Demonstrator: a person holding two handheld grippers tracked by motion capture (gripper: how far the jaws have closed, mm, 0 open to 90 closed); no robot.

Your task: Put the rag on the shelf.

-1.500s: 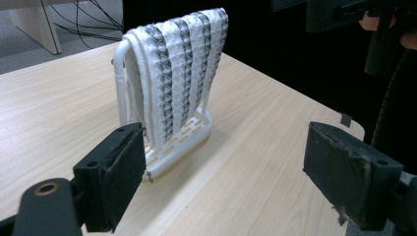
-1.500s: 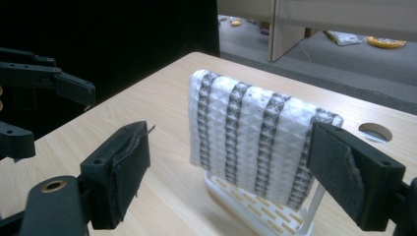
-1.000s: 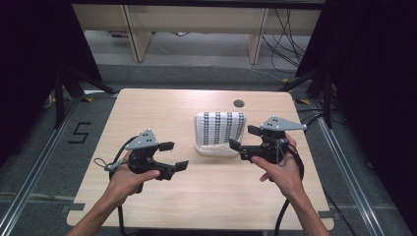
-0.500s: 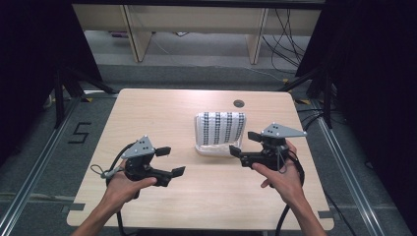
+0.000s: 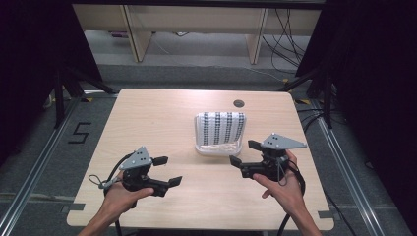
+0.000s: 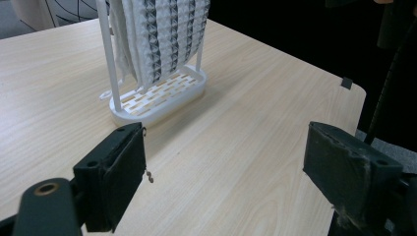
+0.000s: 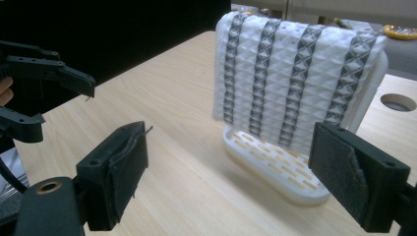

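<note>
- Right gripper (image 5: 244, 153), jaws spread and empty, sits nearer the white-and-grey striped waffle cloth (image 5: 221, 128) draped over a white plastic rack (image 5: 219, 147), toward the table's (image 5: 147, 118) far edge.
- Left gripper (image 5: 167, 170), jaws likewise spread, lies farther off; the cloth's long axis runs parallel to the far edge.

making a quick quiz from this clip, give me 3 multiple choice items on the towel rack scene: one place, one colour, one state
1. Where does the white rack stand?
A. on the table, ahead of and between the two grippers
B. on the floor
C. in the left gripper

2. What colours is the cloth draped over the rack?
A. plain red
B. white with dark stripes
C. all black

3. How are the jaws of the right gripper?
A. shut on the cloth
B. shut on the rack
C. open, holding nothing

Answers: 1 A, the high view shows it on the table beyond the left gripper and right gripper. 2 B, stripes show in each view. 3 C, its jaws stand apart.
</note>
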